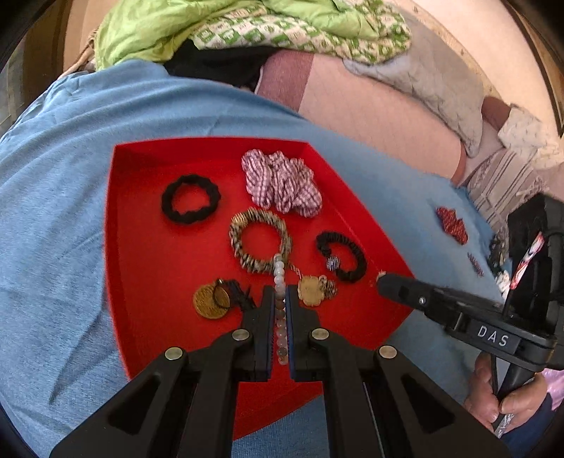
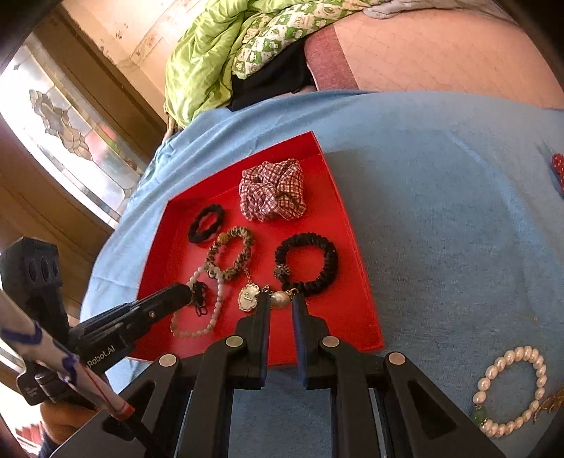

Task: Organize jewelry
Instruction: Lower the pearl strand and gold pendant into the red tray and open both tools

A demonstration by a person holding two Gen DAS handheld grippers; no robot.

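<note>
A red tray (image 1: 148,264) (image 2: 338,320) lies on a blue cloth. My left gripper (image 1: 281,292) is shut on a pale bead bracelet (image 1: 279,271) that runs between its fingers; in the right wrist view this bracelet (image 2: 215,310) loops down onto the tray floor. My right gripper (image 2: 281,297) is shut on a pearl piece (image 2: 280,301) with gold links, low over the tray's near edge. In the tray lie a black hair tie (image 1: 190,199), a checked scrunchie (image 1: 282,183), a striped bracelet (image 1: 237,241), a black scrunchie (image 1: 356,260), a gold coin pendant (image 1: 209,301) and a gold tag (image 1: 310,290).
A pearl bracelet (image 2: 488,373) rests on the blue cloth (image 2: 440,211) to the right of the tray. Small red pieces (image 1: 453,225) lie further right. A green quilt (image 1: 246,24) is heaped behind. A hand (image 1: 504,401) grips the right tool's handle.
</note>
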